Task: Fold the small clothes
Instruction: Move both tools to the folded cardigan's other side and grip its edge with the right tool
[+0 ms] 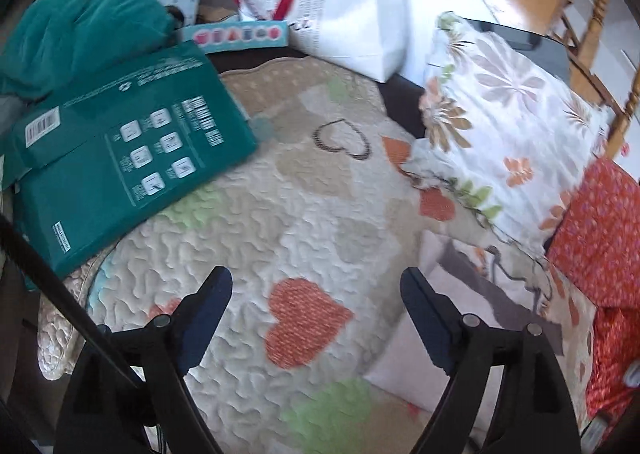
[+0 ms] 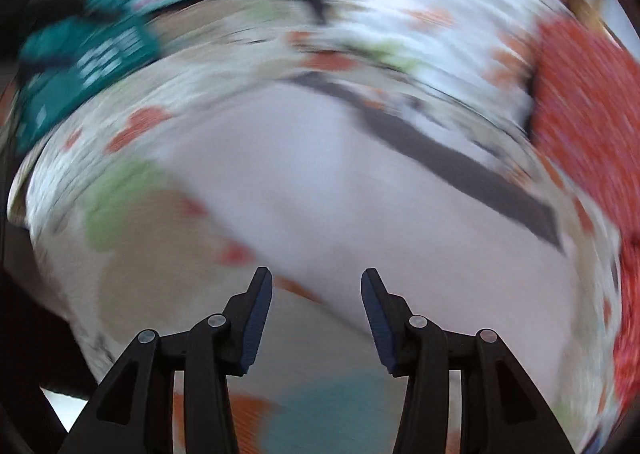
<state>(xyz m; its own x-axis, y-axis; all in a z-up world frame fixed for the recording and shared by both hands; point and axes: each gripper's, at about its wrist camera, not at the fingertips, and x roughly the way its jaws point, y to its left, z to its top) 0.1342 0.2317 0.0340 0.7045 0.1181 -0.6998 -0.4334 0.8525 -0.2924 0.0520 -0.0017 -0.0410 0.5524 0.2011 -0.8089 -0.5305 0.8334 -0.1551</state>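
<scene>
Left gripper (image 1: 316,282): jaws spread wide, released, nothing between them; black arms with dark blue pads frame the lower part of the left wrist view. Beneath it, a cream quilted cover with orange, green and beige heart patches (image 1: 280,214), filling the centre of the frame.

Right gripper (image 2: 317,282): jaws parted about halfway, nothing pinched; pads clear of the cloth. This view is heavily motion-blurred.

Task item: a small pale pink garment with a dark grey band along one edge (image 1: 452,318). It lies flat on the quilted cover at lower right of the left wrist view, partly behind the left gripper's right-hand finger. In the right wrist view the same garment (image 2: 320,182) fills the middle of the frame, grey band running diagonally toward the right, just above the gripper tips. Whether it is folded cannot be told.

Surroundings, left wrist view:
- Teal flat cardboard box with white printed icons and a barcode (image 1: 120,150), left of frame, resting on the cover's edge.
- Teal crumpled cloth (image 1: 76,34), upper left, behind the box.
- White paper bag with red handles (image 1: 344,14), top centre.
- White floral-print pillow (image 1: 508,126), right of centre.
- Red patterned fabric (image 1: 600,234), far right edge.
- Wooden chair (image 1: 580,14), upper right corner.
</scene>
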